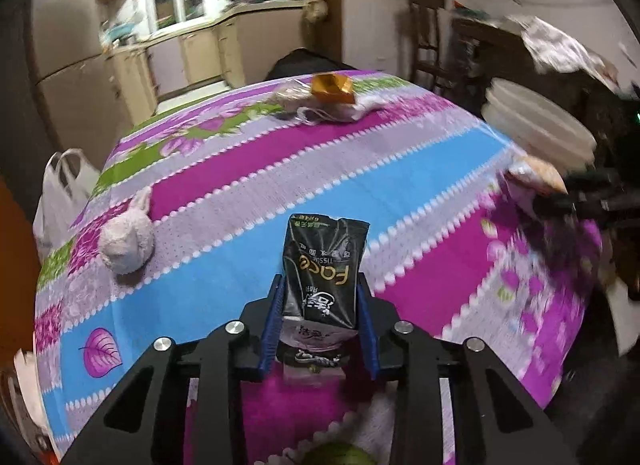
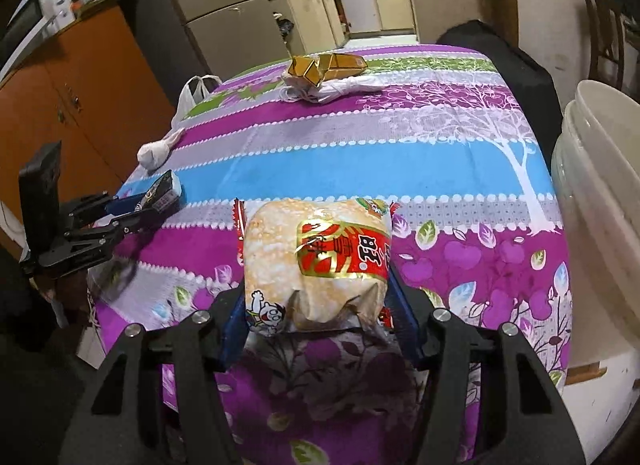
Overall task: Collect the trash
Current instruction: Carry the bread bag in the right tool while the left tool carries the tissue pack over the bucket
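My left gripper is shut on a black tissue packet and holds it above the striped tablecloth. It also shows in the right wrist view at the table's left edge. My right gripper is shut on a rice cracker snack bag with a red label; this bag shows in the left wrist view at the right edge. A crumpled tissue wad lies at the table's left side. A gold wrapper sits on white wrappers at the far end.
A white plastic bag hangs by the table's left side. Stacked white buckets stand right of the table. An orange cabinet, a fridge and kitchen counters are behind. A dark chair is at the far end.
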